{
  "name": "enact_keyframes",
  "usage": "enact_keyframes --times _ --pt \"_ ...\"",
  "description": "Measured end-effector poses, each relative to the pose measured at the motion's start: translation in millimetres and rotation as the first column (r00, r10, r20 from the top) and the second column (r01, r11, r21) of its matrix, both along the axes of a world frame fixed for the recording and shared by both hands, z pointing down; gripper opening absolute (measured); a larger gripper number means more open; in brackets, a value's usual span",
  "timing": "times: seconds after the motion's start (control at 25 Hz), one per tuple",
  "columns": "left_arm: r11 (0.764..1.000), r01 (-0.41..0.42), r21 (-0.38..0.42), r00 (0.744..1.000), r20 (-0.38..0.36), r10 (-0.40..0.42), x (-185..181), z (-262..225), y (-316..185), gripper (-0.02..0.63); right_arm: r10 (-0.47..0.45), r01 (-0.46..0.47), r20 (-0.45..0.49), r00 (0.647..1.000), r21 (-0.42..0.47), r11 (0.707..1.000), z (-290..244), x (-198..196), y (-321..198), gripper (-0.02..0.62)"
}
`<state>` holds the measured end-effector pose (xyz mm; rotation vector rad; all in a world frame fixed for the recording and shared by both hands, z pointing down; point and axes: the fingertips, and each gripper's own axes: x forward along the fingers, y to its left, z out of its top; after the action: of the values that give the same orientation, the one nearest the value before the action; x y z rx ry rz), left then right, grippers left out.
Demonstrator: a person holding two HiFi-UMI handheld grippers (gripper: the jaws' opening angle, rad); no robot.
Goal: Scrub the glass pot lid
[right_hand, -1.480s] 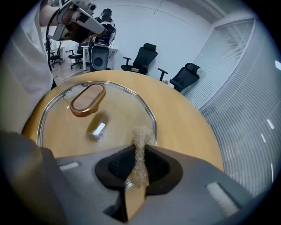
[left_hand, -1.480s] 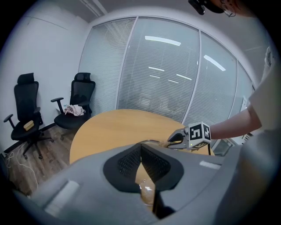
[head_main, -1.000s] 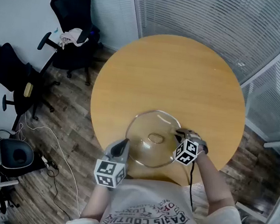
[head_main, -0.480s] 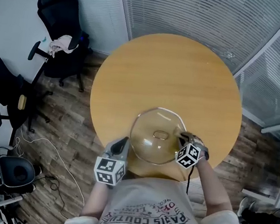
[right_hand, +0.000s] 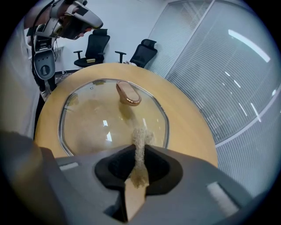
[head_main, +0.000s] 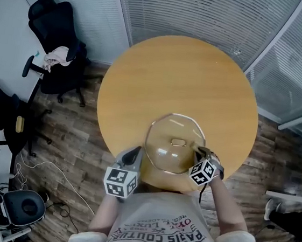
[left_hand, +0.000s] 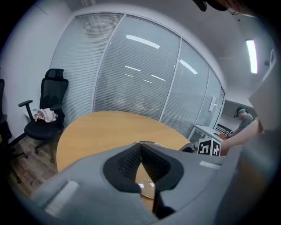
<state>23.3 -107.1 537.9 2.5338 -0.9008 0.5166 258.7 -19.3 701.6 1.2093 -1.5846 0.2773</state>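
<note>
As left hand-held gripper [left_hand: 140, 148] pinches glass pot lid [right_hand: 101, 119], right hand-held gripper [right_hand: 139, 148] clamps scrubber [right_hand: 140, 135] on it.

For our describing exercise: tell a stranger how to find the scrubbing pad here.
Start at the round wooden table, then the glass lid near the person's edge. Over the lid's right rim, the right gripper is shut on a thin, fuzzy beige scrubbing pad, the only soft thing there.
</note>
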Motion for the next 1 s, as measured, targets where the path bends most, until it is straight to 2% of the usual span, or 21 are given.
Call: enact_keyframes --times 0.2,0.48,0.8,0.92,1.0 --pt "0.998 -0.054 -0.007 0.998 -0.013 0.054 -2.6 0.4 -1.7 0.007 0.082 -0.082 0.024 0.996 -0.016 0.996 0.2 -11.5 18.1 0.061" --pt "0.988 -0.152 0.0 0.988 -0.031 0.152 -4.1 -2.4 3.0 0.008 0.214 -0.21 0.059 0.975 -0.068 0.975 -2.2 -37.3 41.4 0.061" --pt "0.978 -0.209 -0.002 0.978 -0.027 0.209 -28.2 4.0 2.9 0.008 0.358 -0.348 0.088 0.93 -0.113 0.931 -1.8 -75.9 51.2 0.061" --pt "0.977 -0.215 -0.004 0.976 -0.023 0.214 -36.5 7.2 4.3 0.007 0.38 -0.363 0.134 0.915 -0.139 0.922 -3.8 -93.0 49.6 0.061" --pt "0.974 -0.225 -0.007 0.974 -0.016 0.225 -41.2 9.7 5.5 0.007 0.412 -0.388 0.184 0.893 -0.152 0.909 -5.9 -105.8 47.0 0.061"
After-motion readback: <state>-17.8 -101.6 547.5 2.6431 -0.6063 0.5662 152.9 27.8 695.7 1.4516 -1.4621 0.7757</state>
